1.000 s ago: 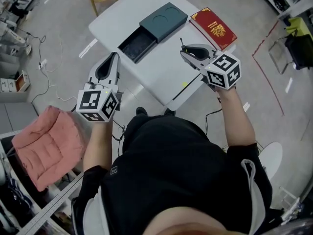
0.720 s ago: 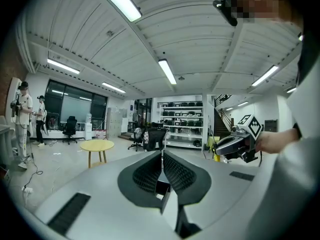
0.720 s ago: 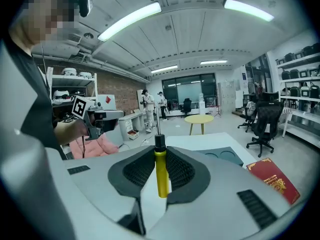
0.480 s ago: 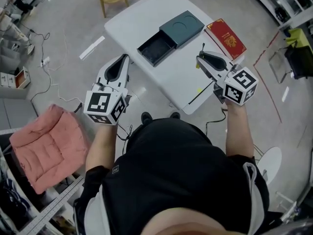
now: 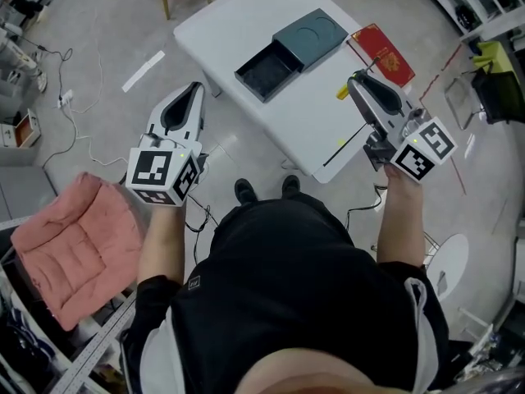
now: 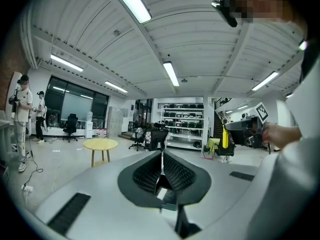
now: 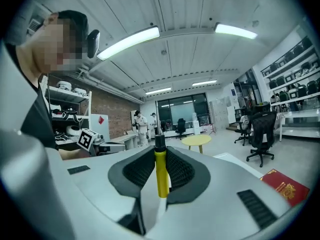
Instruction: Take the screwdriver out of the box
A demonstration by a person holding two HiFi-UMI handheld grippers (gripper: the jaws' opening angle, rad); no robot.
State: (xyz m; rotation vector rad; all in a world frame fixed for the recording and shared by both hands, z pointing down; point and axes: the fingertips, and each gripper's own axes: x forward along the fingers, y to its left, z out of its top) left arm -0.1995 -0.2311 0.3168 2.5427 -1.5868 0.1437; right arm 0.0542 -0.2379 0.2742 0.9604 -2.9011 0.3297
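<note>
One screwdriver (image 7: 160,171), gripped in your right claw (image 5: 354,79), clear of the box (image 5: 312,38)
Left claw (image 5: 194,86) is clenched empty, hanging off the table's (image 5: 312,130) edge. One open box sits left of the right claw, one red book (image 5: 384,54) just past it.

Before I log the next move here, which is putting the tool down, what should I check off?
1. Grip on the screwdriver: ok. Its yellow handle stands upright, clamped in the right gripper.
2. Screwdriver out of the box: ok. It is held well apart from the open drawer.
3. Drawer contents: ok. The dark interior shows nothing inside.
4. Left gripper free: ok. It is shut with nothing in it, off the table's left side.
5. Place to set it down: ok. The white table is bare between the box and its near edge, and the red booklet lies to the right.
</note>
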